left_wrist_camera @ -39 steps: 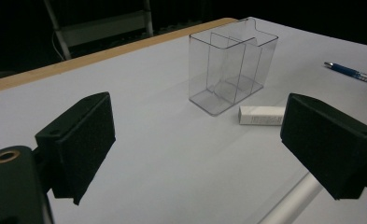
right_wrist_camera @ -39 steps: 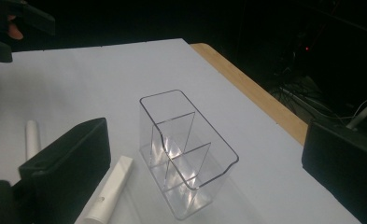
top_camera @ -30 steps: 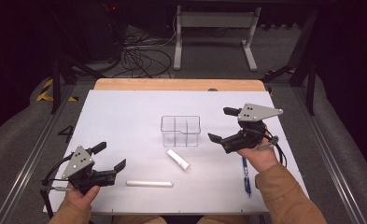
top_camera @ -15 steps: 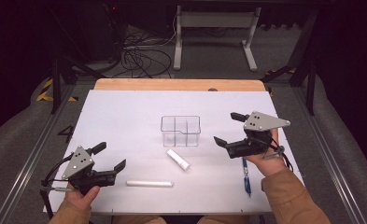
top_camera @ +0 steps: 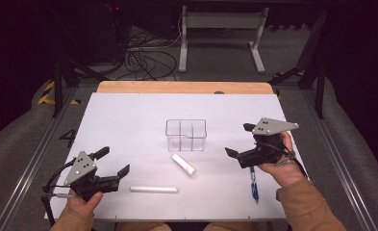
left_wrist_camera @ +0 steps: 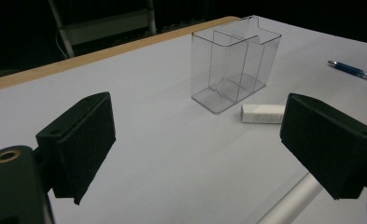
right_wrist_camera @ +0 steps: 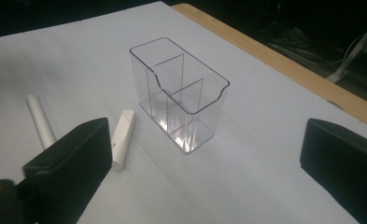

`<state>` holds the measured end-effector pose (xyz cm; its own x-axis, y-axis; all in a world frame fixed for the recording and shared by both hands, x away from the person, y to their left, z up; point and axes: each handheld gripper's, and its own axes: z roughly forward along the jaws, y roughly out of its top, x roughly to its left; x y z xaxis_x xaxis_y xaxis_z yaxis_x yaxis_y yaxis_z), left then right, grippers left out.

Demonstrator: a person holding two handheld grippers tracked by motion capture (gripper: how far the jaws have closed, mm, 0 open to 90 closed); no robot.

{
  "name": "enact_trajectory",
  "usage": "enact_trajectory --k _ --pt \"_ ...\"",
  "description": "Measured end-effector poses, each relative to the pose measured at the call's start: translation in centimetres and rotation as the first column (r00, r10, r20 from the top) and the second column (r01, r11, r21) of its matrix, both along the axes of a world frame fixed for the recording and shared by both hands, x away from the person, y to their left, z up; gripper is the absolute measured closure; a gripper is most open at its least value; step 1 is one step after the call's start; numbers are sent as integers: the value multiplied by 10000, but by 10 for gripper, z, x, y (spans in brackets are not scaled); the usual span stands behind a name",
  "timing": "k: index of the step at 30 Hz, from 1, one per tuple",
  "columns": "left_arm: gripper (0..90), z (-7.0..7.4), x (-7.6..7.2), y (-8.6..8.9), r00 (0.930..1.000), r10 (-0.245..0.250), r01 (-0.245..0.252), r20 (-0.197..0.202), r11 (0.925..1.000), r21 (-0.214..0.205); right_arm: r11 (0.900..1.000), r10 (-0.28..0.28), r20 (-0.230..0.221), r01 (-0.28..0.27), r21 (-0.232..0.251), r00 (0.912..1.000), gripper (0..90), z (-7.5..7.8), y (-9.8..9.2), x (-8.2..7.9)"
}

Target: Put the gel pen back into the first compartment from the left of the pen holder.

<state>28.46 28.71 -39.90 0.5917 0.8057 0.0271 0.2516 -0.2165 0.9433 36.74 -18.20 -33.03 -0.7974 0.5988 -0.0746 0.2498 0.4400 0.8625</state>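
Note:
A clear plastic organizer (top_camera: 186, 135) with several compartments stands upright mid-table, also ahead in the left gripper view (left_wrist_camera: 235, 63) and the right gripper view (right_wrist_camera: 181, 93). Just in front of it lies a short white block (top_camera: 183, 164) (left_wrist_camera: 263, 113) (right_wrist_camera: 123, 137). A long white stick (top_camera: 154, 189) (right_wrist_camera: 40, 120) lies nearer the front edge. My left gripper (top_camera: 113, 160) (left_wrist_camera: 204, 144) rests at the front left, open and empty. My right gripper (top_camera: 239, 139) (right_wrist_camera: 207, 163) hovers right of the organizer. Its jaws have just been opening and hold nothing.
A blue pen (top_camera: 253, 185) (left_wrist_camera: 354, 71) lies under my right hand near the front right. A white sheet covers the table up to the wooden far edge (top_camera: 184, 87). Beyond it are cables and a metal stand on the floor.
My right gripper has drifted a little toward the front edge and to the right. The left gripper and the objects have stayed put.

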Motion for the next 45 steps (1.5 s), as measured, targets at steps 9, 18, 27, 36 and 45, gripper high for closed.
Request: enact_trajectory --k 9,18,27,36,45 --pt "112 0 0 0 10000 -35 35 -19 10000 10 9975 -149 -211 134 -695 9997 0 -9 3 -6" --pt "112 0 0 0 10000 -26 26 -15 10000 -33 9911 -648 -107 631 -1169 9978 112 -5 2 -12" --pt "112 0 0 0 10000 -3 3 -16 10000 -84 9791 -1177 227 1198 -1642 9928 218 -5 -3 -12" --pt "112 0 -2 1 10000 36 -36 -47 10000 -63 9516 -2568 -2926 1881 -2430 9211 255 -18 -10 5" --pt "112 -1 -5 3 9999 158 -158 -18 9998 -86 8852 -4010 -2653 2963 -3587 8768 321 -29 -7 9"
